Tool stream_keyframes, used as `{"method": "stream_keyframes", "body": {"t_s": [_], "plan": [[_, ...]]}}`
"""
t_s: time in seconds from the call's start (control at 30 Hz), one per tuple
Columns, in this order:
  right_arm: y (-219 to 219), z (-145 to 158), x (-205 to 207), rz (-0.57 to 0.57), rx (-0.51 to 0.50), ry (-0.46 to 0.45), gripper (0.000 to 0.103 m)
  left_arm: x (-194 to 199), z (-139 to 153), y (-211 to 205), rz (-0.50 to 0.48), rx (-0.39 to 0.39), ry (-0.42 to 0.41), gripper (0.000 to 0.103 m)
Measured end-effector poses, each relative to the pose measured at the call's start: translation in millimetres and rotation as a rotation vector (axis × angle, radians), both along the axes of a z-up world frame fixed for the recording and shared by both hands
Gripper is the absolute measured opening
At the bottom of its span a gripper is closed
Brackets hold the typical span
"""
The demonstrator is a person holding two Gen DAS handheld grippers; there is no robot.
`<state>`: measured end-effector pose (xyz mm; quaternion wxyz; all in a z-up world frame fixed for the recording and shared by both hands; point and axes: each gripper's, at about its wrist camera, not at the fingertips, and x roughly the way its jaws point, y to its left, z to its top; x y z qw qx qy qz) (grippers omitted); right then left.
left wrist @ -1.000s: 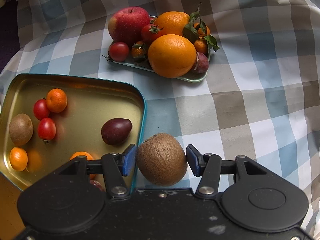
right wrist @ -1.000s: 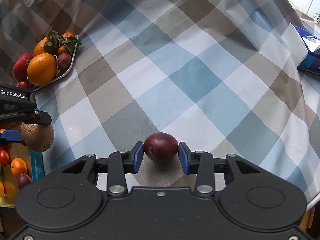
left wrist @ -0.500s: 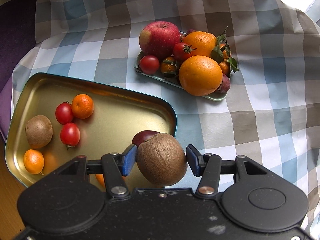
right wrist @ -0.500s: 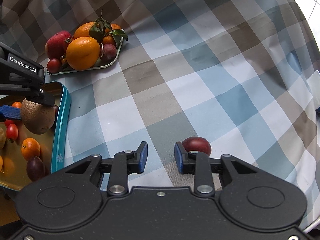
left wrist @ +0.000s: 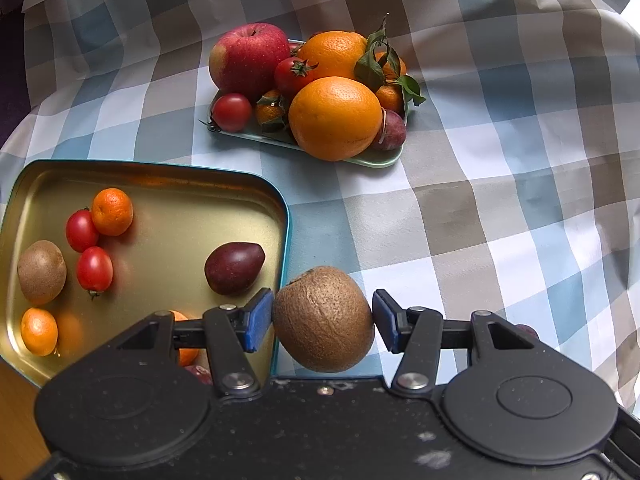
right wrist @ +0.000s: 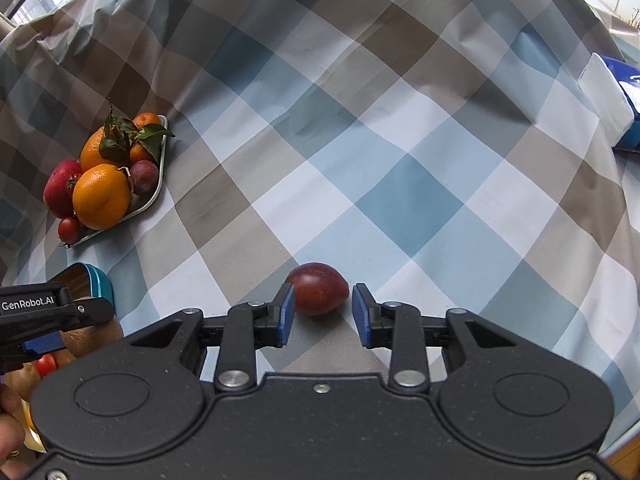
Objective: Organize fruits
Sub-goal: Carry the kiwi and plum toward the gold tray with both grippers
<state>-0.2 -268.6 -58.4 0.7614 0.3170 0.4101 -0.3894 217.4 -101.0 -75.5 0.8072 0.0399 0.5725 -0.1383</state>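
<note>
The left gripper (left wrist: 323, 322) clamped a kiwi (left wrist: 323, 320) over the gold tray's rim (left wrist: 282, 240); it might roll off. The right gripper (right wrist: 322, 312) stood apart around a passion fruit (right wrist: 318, 288).

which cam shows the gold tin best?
Left wrist. The tin shows nearly whole there, with its teal rim and the fruit inside: tomatoes, tangerines, a kiwi, a dark plum; only the near edge is hidden behind the left tongs. Right wrist shows just one teal corner above the left tongs.
</note>
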Motion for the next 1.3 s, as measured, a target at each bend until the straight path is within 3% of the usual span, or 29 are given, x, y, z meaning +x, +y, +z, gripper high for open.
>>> {"method": "stream_keyframes", "body": {"t_s": [0.53,0.87,1.3], "plan": [[-8.8,-24.7,25.5,0.015,0.052,0.034,0.051,-0.6,-5.7,-12.0,-0.025,0.027,0.007,0.055],[7.8,-18.2,34.8,0.078,-0.074,0.092,0.047,-0.9,-3.8,-10.2,-0.02,0.025,0.003,0.055],[39.2,3.4,46.8,0.159,-0.074,0.055,0.045,1.8,11.7,15.3,0.046,0.024,-0.034,0.055]]}}
